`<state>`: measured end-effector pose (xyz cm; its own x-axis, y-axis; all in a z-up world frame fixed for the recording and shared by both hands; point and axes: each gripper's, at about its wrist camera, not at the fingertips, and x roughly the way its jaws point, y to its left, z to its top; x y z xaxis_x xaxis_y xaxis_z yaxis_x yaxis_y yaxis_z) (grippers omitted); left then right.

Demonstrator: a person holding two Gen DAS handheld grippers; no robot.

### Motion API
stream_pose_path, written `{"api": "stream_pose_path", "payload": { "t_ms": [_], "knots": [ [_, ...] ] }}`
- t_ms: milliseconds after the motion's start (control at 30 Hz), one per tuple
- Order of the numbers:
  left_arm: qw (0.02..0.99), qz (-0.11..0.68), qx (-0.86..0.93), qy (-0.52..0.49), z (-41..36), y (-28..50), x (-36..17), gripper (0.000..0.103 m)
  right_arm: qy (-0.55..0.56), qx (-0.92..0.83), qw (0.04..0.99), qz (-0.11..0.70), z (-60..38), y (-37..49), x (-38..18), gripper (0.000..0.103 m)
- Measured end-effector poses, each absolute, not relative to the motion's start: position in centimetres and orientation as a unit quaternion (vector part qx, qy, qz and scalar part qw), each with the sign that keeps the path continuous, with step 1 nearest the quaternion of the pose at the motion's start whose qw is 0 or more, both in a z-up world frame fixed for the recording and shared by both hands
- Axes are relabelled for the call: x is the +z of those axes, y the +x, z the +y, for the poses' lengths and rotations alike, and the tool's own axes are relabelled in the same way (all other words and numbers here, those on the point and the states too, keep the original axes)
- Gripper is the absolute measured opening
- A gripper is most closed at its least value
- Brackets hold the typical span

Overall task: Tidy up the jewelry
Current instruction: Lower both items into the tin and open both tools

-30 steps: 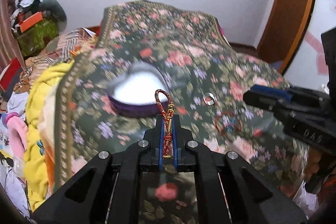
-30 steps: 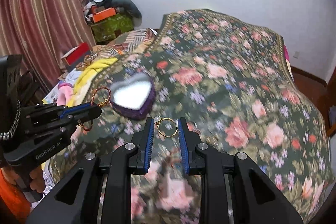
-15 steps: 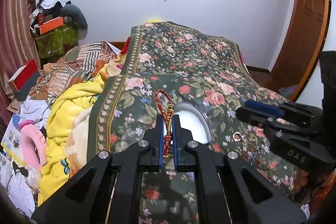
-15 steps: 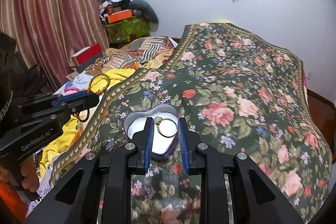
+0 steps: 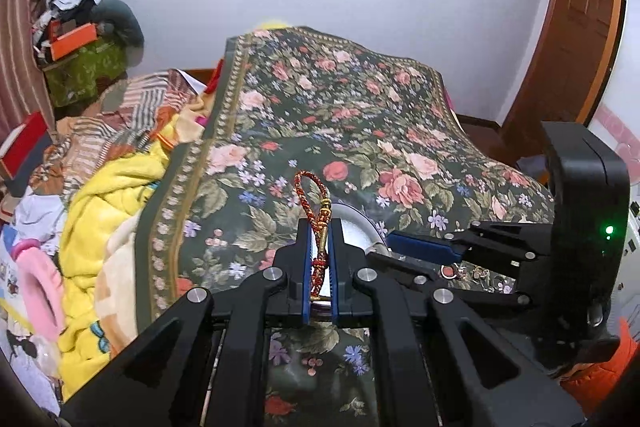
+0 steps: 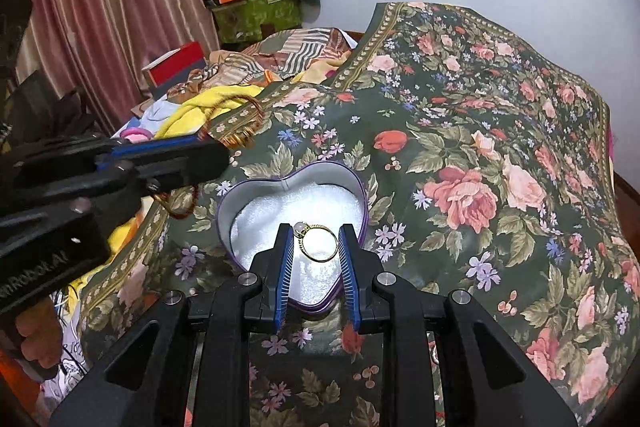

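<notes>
Here ring point(image 6: 318, 243) sits between tool point(image 6: 316, 241) pads.

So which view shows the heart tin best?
The right wrist view: the heart tin lies open below the ring, white lining and most of the rim visible. The left wrist view shows only a sliver of the tin behind the left gripper.

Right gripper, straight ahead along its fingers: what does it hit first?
Most likely the white foam lining of the heart-shaped tin: the right gripper, holding the gold ring, points into the open tin. Depth is unclear, so it may clear the far rim.
</notes>
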<state>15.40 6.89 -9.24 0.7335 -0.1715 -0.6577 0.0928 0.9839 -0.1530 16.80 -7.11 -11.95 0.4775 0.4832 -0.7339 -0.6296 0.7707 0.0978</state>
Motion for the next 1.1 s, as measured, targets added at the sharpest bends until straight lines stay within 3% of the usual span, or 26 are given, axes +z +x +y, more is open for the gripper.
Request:
{"api": "stream_pose_path", "payload": {
  "t_ms": [400,533,667,800,967,1100],
  "knots": [
    [0.911,0.394,-0.089,-0.084,6.8,17.9,-11.8,0.006,-0.11,0.338,0.843,0.402,-6.9,17.0,-12.4,0.021],
    [0.911,0.395,-0.081,-0.084,7.0,17.9,-11.6,0.006,-0.107,0.337,0.842,0.408,-7.0,17.0,-12.4,0.029],
    [0.915,0.39,-0.071,-0.074,7.2,17.4,-11.0,0.007,-0.1,0.334,0.845,0.406,-7.4,16.7,-11.9,0.03],
    [0.92,0.382,-0.06,-0.059,7.0,16.6,-10.1,0.014,-0.093,0.327,0.853,0.396,-8.3,16.2,-10.7,0.03],
    [0.93,0.362,-0.053,-0.04,6.3,15.3,-8.4,0.034,-0.081,0.308,0.869,0.379,-10.3,15.4,-8.4,0.032],
    [0.936,0.348,-0.05,-0.032,5.4,14.0,-7.1,0.04,-0.068,0.291,0.883,0.363,-12.5,14.8,-6.7,0.037]
  ]
}}
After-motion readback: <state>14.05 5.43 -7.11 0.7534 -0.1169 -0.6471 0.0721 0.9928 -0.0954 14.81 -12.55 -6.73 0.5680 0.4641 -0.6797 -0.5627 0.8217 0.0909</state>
